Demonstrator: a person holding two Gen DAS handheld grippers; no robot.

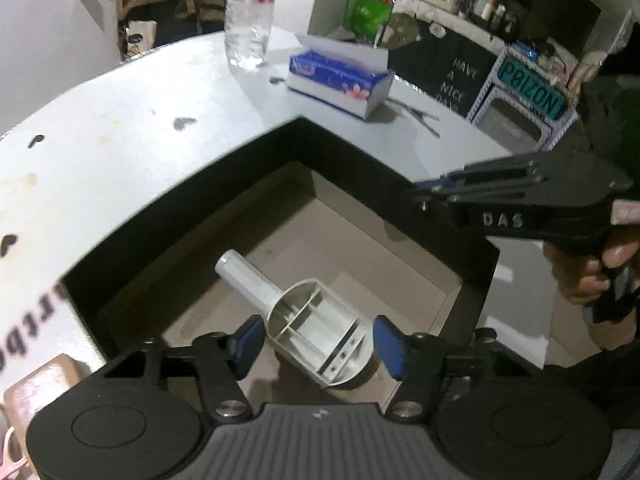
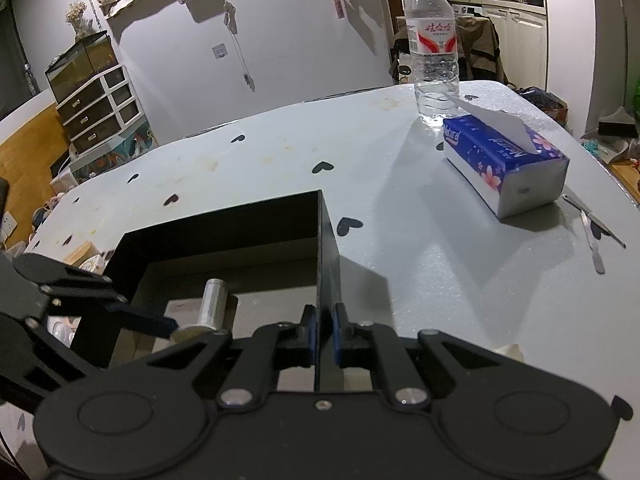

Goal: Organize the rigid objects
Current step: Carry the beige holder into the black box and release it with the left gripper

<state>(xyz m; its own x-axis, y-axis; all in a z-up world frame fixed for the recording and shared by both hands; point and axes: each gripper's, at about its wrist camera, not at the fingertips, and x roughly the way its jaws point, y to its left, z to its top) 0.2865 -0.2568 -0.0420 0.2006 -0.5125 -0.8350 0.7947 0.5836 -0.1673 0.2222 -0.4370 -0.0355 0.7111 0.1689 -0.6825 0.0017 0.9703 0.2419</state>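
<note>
Item one, nearest: my left gripper [image 1: 318, 340], jaws apart, blue pads on either side of the wide end of a white plastic part [image 1: 308, 320]. A gap shows between each pad and the part, so nothing is clamped.

Item two: the white plastic part itself, a ribbed cup-shaped body with a round tube at its far end, lying tilted on the brown floor of a black open box [image 1: 192, 216]. From the right wrist camera only the tube end shows, inside the same box.

Item three: my right gripper [image 2: 323, 334], jaws closed on the box's thin black side wall, pads pressed to both faces of it. In the left wrist view, it reaches in from the right over the box rim, my hand [image 1: 592, 276] on its handle.

Item four: white table [image 2: 400, 248] printed with small black hearts, bearing the box.

Item five, farther: blue tissue pack [image 2: 508, 164], one tissue standing up from its slot; metal tweezers [image 2: 592, 220] just beside it to the right.

Item six, farthest: clear water bottle [image 2: 434, 48], upright, cap on, directly behind the tissue pack.
</note>
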